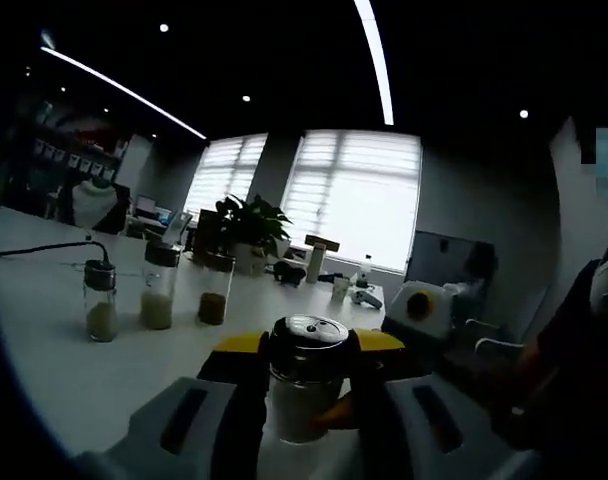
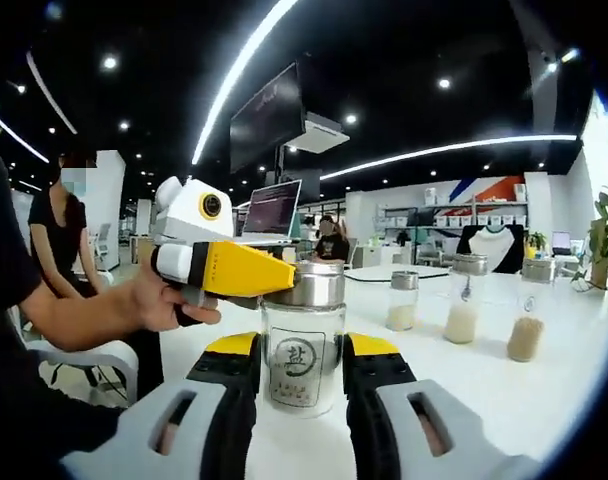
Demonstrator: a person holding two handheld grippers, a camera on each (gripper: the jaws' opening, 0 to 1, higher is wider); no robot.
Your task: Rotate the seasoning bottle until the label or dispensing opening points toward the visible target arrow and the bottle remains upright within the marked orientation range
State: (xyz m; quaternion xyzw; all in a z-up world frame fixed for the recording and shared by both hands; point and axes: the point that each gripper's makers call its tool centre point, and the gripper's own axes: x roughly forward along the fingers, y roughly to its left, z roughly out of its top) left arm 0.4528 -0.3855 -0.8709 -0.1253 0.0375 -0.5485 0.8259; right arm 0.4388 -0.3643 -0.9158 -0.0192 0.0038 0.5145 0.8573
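Glass and a shiny metal cap make up the seasoning bottle [image 2: 303,340], which stands upright on the white tabletop [image 2: 504,390] with a round label mark facing the right gripper view. The right gripper [image 2: 302,360] has its yellow-tipped black jaws pressed against both sides of the glass body, clamped on it low down near the near edge of the tabletop. From the left of that view the left gripper [image 2: 274,285] comes in, held by a person's hand [image 2: 164,300]; its yellow jaw lies against the metal cap. In the left gripper view the same bottle [image 1: 306,380] sits between that gripper's own jaws [image 1: 306,345], the yellow tips touching either side of the cap, so the fingers are closed on the top of the bottle. Further back on the tabletop [image 1: 44,350] three more glass jars [image 1: 159,290] stand in a row, well apart from the held bottle, each partly filled with a pale or brownish powder. A potted plant [image 1: 250,228] stands beyond them near the far edge, in front of bright blinds [image 1: 354,195]. A seated person [image 2: 54,250] is at the left of the right gripper view.
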